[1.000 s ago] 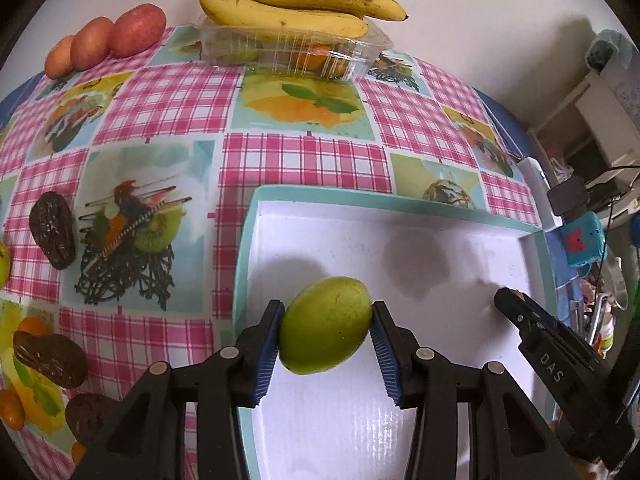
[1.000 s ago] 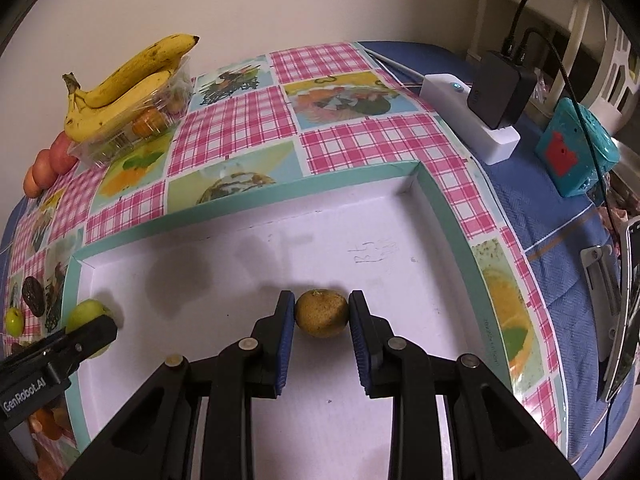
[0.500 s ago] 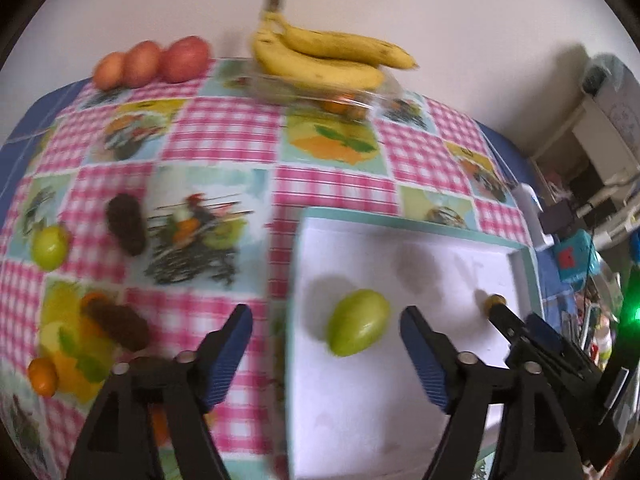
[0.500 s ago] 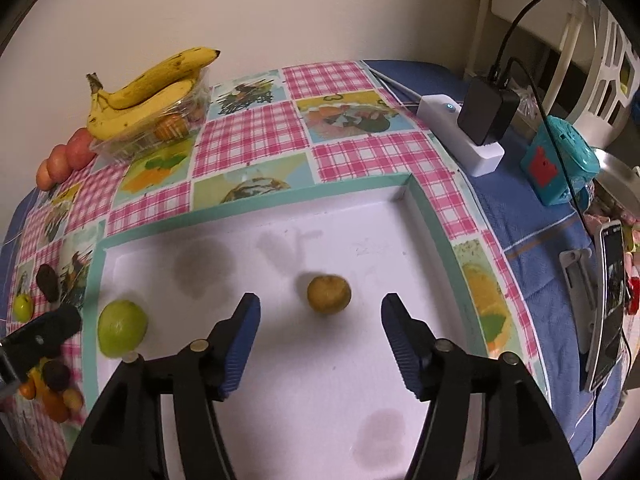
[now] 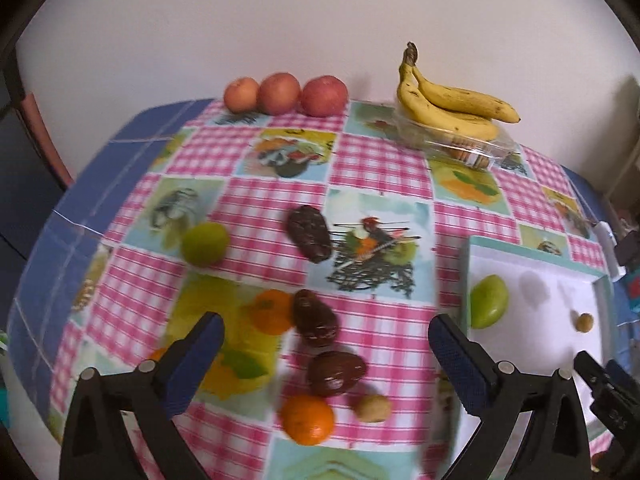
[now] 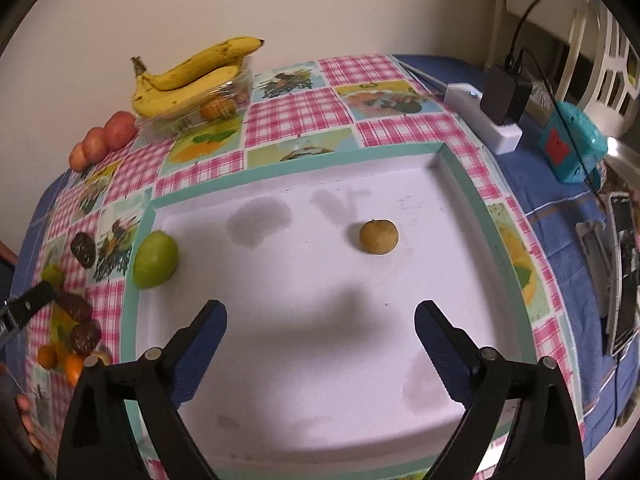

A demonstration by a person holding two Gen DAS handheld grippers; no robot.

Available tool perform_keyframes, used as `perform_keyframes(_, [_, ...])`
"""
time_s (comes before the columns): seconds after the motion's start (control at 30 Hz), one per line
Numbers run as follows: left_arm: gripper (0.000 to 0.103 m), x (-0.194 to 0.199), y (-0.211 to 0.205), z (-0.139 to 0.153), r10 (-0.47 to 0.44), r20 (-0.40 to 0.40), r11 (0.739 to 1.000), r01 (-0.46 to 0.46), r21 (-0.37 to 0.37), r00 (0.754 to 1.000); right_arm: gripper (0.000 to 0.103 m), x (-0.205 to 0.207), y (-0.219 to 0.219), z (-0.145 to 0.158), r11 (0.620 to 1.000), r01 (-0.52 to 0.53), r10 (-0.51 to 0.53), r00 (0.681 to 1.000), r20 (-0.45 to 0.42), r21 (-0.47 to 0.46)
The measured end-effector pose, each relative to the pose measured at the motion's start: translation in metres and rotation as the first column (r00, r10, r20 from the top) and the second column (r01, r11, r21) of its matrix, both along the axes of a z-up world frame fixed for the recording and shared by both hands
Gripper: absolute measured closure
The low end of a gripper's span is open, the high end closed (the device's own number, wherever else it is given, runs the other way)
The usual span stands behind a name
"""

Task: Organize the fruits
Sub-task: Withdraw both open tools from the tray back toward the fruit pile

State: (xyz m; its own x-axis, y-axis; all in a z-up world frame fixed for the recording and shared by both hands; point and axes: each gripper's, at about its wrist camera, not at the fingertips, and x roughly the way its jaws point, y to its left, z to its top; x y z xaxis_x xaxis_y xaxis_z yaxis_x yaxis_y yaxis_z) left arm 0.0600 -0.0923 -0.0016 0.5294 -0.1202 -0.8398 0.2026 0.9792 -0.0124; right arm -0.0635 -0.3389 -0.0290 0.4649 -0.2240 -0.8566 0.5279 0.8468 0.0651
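Note:
A white tray with a teal rim (image 6: 472, 184) (image 5: 466, 264) holds a green fruit (image 6: 155, 259) (image 5: 488, 301) at its left edge and a small brown fruit (image 6: 378, 236) (image 5: 584, 322) near the middle. My right gripper (image 6: 320, 330) hangs open above the tray, nothing between its fingers. My left gripper (image 5: 326, 344) is open over loose fruit on the checked cloth: dark brown fruits (image 5: 316, 317) (image 5: 335, 372) (image 5: 309, 233), oranges (image 5: 307, 419) (image 5: 271, 311), a small tan fruit (image 5: 373, 408) and a green fruit (image 5: 205, 243).
Bananas (image 5: 448, 100) (image 6: 192, 76) lie on a clear plastic box (image 5: 460, 146) at the back by the wall, with three red apples (image 5: 280, 93) to their left. A power strip with charger (image 6: 496, 120), a teal box (image 6: 570, 148) and clutter sit right of the tray.
Both grippers opened, released their fruits into the tray and pulled back. The left gripper swung left and now faces the loose fruit on the cloth.

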Motion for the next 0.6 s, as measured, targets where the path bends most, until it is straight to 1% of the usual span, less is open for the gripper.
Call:
perform_keyframes(0.1, [0.000,-0.006,0.006,0.000,-0.005,-0.008,1.000,0.006,0.007,1.000,0.008,-0.004,0.012,0.004,0.999,-0.019,0.019,1.000,0.006,-0.037])
perform_keyframes(0.2, [0.000,-0.012,0.014,-0.002,0.002,-0.045,1.000,-0.001,0.008,0.999,0.008,-0.009,0.019,0.006,0.999,-0.031,0.032,0.999,0.021,-0.031])
perform_keyframes(0.3, [0.000,-0.016,0.020,-0.007,0.007,-0.104,1.000,-0.006,0.009,0.995,0.008,-0.012,0.027,0.007,0.998,-0.044,0.044,0.999,0.014,-0.044])
perform_keyframes(0.37, [0.000,-0.021,0.022,-0.009,-0.002,-0.121,1.000,0.003,0.013,0.993,0.008,-0.016,0.031,0.006,0.998,-0.040,0.040,0.999,0.003,-0.044])
perform_keyframes(0.47, [0.000,-0.029,0.022,-0.006,-0.006,-0.108,0.999,0.011,0.049,0.994,0.008,-0.023,0.037,0.005,0.999,-0.039,0.039,0.999,0.000,-0.025])
perform_keyframes(0.53, [0.000,-0.035,0.023,-0.001,0.009,-0.084,0.996,-0.002,0.089,0.996,0.008,-0.027,0.041,0.006,0.999,-0.032,0.032,0.999,-0.006,-0.029])
perform_keyframes(0.6, [0.000,-0.037,0.027,0.002,0.029,-0.076,0.995,-0.022,0.101,0.997,0.008,-0.030,0.043,0.006,0.999,-0.029,0.028,1.000,-0.011,-0.033])
